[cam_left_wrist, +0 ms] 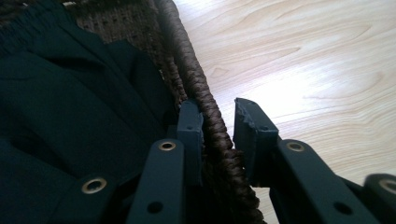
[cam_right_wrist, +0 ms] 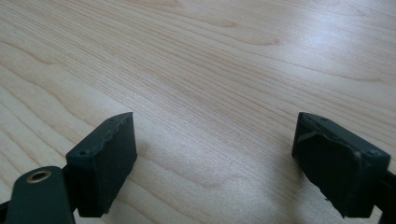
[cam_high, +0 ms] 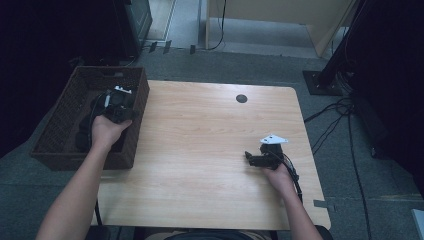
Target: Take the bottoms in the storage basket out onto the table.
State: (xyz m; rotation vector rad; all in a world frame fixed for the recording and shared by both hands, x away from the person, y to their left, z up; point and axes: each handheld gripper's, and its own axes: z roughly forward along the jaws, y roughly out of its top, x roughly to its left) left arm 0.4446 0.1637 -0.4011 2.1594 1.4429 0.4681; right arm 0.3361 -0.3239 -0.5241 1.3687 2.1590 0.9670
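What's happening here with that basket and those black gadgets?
A person sits at a wooden table with a grasping tool in each hand. The left tool straddles the woven rim of a brown basket at the table's left edge, one jaw inside, one outside. Dark cloth lies in the basket. The right tool rests over bare tabletop, jaws wide open, holding nothing.

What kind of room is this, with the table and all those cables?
Probably a lab or studio set up for recording, not a home. A bare wooden table stands on grey carpet; cables run across the floor to a black stand base, and a person works with hand-held grippers beside a wicker basket.
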